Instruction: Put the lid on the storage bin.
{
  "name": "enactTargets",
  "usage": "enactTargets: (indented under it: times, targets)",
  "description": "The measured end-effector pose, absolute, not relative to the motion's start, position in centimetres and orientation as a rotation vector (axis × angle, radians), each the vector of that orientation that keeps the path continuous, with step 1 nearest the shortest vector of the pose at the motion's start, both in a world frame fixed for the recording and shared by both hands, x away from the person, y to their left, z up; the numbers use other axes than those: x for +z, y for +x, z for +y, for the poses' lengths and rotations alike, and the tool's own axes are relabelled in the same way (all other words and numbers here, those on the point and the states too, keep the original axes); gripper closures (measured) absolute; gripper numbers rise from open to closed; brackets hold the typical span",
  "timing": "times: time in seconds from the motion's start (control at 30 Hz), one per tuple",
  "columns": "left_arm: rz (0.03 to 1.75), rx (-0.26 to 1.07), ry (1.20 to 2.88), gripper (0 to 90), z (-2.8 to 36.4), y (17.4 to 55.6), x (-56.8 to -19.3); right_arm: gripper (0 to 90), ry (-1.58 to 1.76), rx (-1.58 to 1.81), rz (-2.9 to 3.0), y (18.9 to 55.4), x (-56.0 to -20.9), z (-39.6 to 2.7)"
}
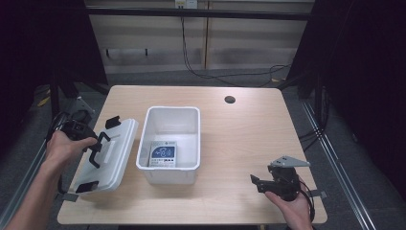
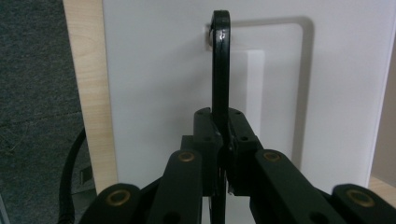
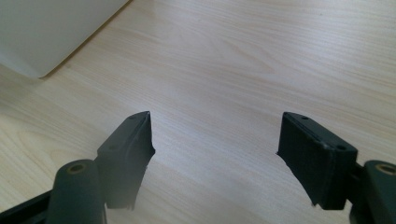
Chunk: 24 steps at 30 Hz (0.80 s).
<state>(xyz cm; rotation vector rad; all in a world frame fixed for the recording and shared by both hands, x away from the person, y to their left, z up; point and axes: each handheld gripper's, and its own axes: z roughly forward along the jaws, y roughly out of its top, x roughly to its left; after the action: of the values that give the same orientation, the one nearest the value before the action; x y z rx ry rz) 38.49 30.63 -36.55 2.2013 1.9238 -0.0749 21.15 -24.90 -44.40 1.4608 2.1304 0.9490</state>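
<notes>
A white plastic bin (image 1: 190, 115) stands open in the middle of the table, with a blue and white packet (image 1: 163, 154) lying flat on its floor. The bin's white lid (image 1: 115, 151) is tilted to the left of the bin, its right edge raised. My left gripper (image 1: 94, 143) is shut on the lid's black handle (image 2: 220, 70), which runs up between the jaws against the lid (image 2: 159, 93). My right gripper (image 1: 257, 182) hovers low over the table's front right and points left. Its jaws stand wide apart, so the right gripper (image 3: 215, 140) is open over bare wood.
The wooden table (image 1: 239, 139) has a round cable hole (image 1: 230, 99) near its back edge. A corner of the bin (image 3: 46, 32) lies ahead of the right gripper. Black curtains and frame posts flank the table, and cables run across the floor behind it.
</notes>
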Motion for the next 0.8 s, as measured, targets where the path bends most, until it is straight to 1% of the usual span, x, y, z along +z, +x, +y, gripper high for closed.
enactTargets:
  times: [0.8]
  targets:
    - [1.885, -0.029, 2.148, 84.8, 30.5, 38.6, -32.5, 25.8, 1.464, 0.941, 2.136, 21.2, -44.4, -24.9]
